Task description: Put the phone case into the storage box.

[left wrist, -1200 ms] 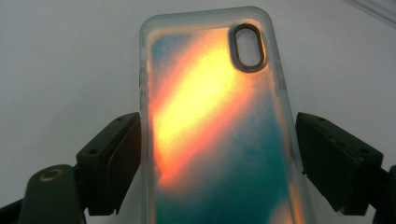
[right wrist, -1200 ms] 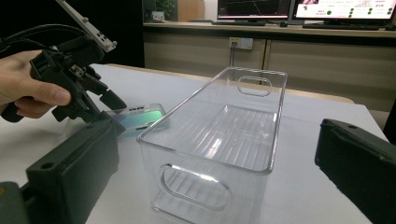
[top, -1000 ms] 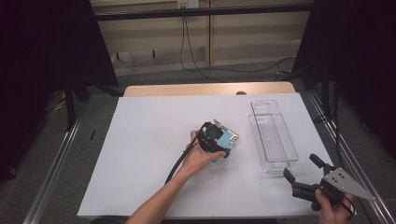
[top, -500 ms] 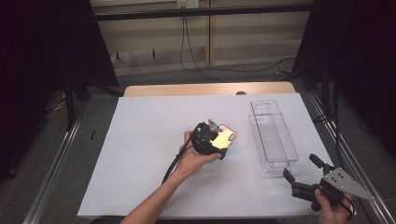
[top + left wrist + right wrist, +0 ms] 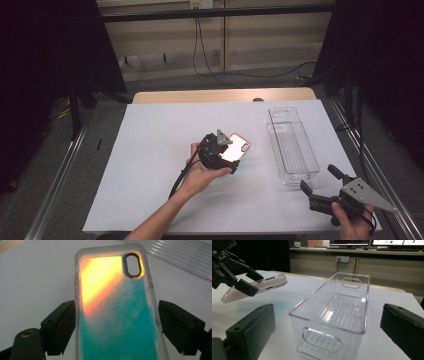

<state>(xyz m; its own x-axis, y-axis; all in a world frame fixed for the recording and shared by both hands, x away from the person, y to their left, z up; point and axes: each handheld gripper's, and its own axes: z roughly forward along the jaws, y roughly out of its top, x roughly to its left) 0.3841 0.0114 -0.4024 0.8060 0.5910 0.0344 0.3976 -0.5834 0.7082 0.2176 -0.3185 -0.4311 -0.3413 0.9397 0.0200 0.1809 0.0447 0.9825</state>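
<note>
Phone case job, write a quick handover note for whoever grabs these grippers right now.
Left gripper: shut on the phone case, held tilted above the white table sheet, left of the clear bin.
Right gripper: open, empty, at the bin's near end.
Done: case is picked up.
Left: probably carry it over the bin and set it inside; the bin has nothing in it yet.

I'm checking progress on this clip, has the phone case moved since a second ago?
Yes. The phone case, held in the left gripper, has tilted up and edged slightly toward the clear bin, which stayed put in the high view.
</note>
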